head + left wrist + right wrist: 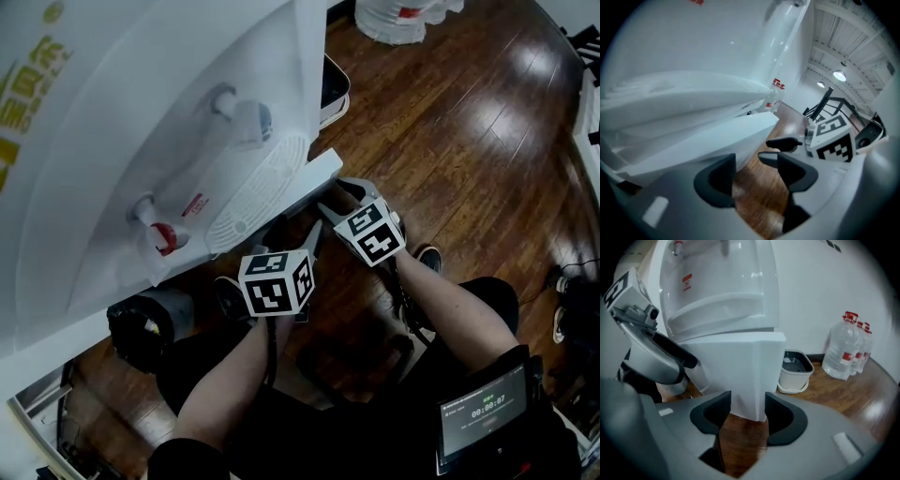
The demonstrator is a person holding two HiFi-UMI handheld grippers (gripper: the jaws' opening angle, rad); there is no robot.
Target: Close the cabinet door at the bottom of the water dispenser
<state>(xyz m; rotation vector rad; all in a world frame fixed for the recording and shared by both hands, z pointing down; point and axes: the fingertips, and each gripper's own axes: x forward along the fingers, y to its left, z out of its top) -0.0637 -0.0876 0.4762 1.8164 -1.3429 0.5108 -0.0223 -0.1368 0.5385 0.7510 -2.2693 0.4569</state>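
Note:
The white water dispenser (141, 141) fills the left of the head view. Its bottom cabinet door (314, 176) stands open, swung out over the wooden floor. In the right gripper view the door (740, 366) runs edge-on between the jaws of my right gripper (747, 413). The pads flank its free edge with little or no gap and no visible squeeze. My left gripper (757, 176) is open with only floor between its fingers. It hangs just below and beside the door panel (717, 138), close to the right gripper (780, 151).
A white bin with a dark inside (794, 371) stands on the floor right of the dispenser, with large water bottles (846, 352) beyond it by the wall. A dark cylinder (145, 323) lies near the dispenser's base. The person's legs and a small screen (483, 417) are below.

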